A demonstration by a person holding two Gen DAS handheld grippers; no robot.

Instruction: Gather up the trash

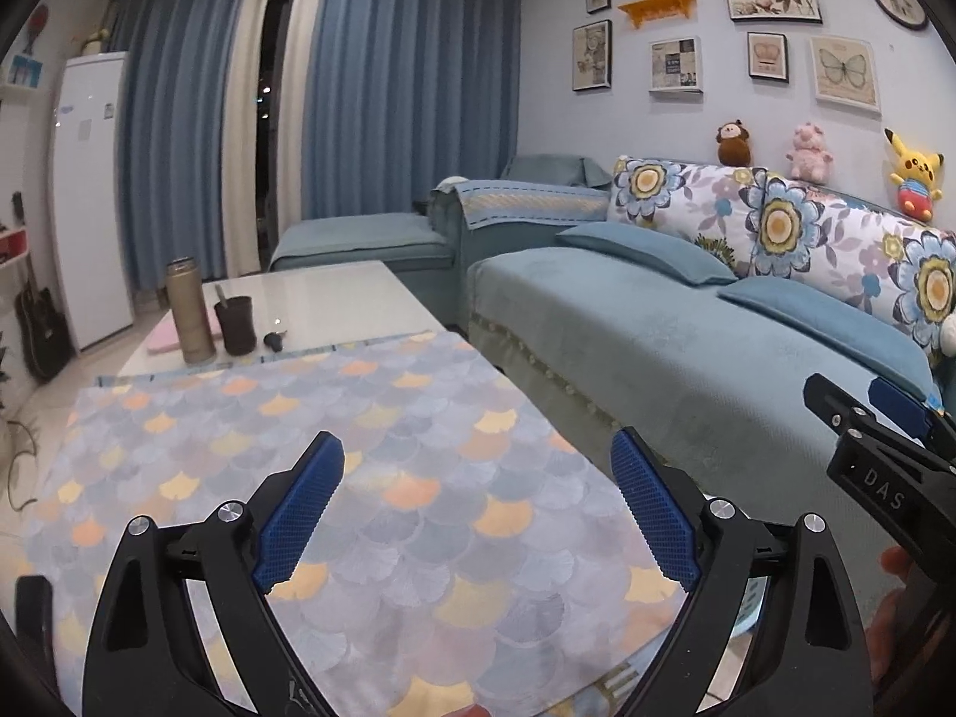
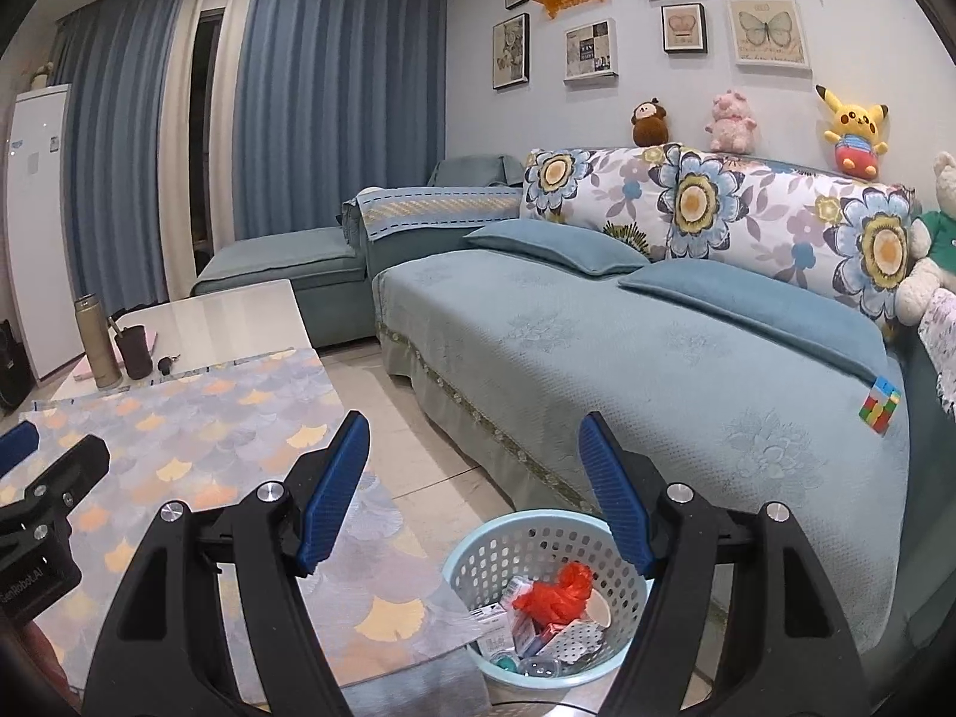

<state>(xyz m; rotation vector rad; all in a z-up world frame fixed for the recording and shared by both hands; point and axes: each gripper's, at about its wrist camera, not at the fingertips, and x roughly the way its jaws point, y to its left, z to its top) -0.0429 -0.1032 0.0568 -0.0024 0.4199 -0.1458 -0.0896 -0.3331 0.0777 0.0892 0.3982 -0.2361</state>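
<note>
A pale blue plastic basket (image 2: 514, 521) stands on the floor between the table and the sofa, in the right wrist view. It holds a crumpled red plastic bag (image 2: 555, 594), small cartons and other wrappers. My right gripper (image 2: 473, 421) hovers above and behind the basket, open, nothing between its blue pads. My left gripper (image 1: 478, 442) is open and empty over the table's scale-patterned cloth (image 1: 358, 448). Each gripper shows at the edge of the other's view: the right gripper (image 1: 860, 403) and the left gripper (image 2: 54, 448).
At the table's far end stand a bronze thermos (image 1: 188, 310), a dark cup (image 1: 235, 325) and keys (image 1: 275, 339). A blue sofa (image 2: 597, 346) with floral cushions runs along the right; a colourful cube puzzle (image 2: 879, 409) lies on it. Tiled floor separates table and sofa.
</note>
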